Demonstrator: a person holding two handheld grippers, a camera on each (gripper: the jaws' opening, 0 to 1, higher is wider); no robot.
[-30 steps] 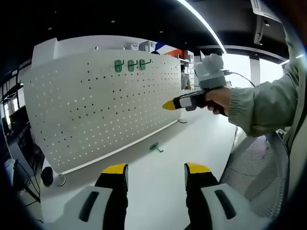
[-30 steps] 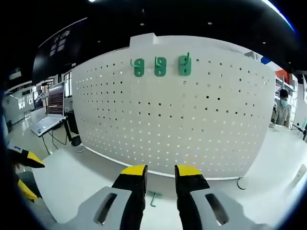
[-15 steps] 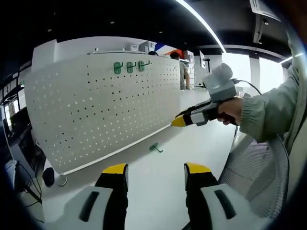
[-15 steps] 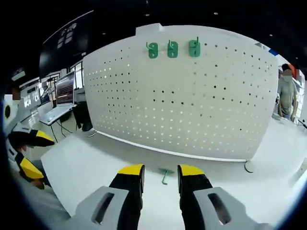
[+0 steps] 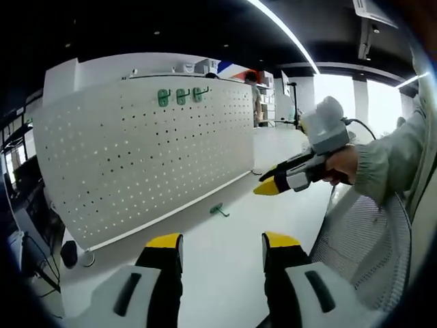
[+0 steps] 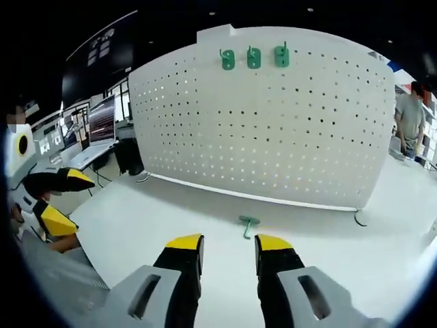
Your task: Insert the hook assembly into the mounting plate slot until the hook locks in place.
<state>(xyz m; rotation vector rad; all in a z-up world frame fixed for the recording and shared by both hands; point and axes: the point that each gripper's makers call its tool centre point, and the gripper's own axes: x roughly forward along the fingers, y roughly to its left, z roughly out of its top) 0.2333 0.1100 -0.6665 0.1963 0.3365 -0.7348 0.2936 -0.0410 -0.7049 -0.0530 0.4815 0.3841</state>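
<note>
Hook lies flat on the surface, straight ahead of the right hand-held gripper, stem pointing back toward its open, empty jaws; left hand-held gripper, also open, sits farther off.

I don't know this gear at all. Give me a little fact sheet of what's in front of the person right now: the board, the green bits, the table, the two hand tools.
Board: white pegboard standing upright on the table
On the board: three green hooks in a row near its top edge
Loose piece: one green hook lying on the white table in front of the board, touched by nothing
Right gripper: jaws open, empty, pointing toward the loose hook
Left gripper: jaws open, empty
Also seen: a person standing beyond the board's right end
</note>
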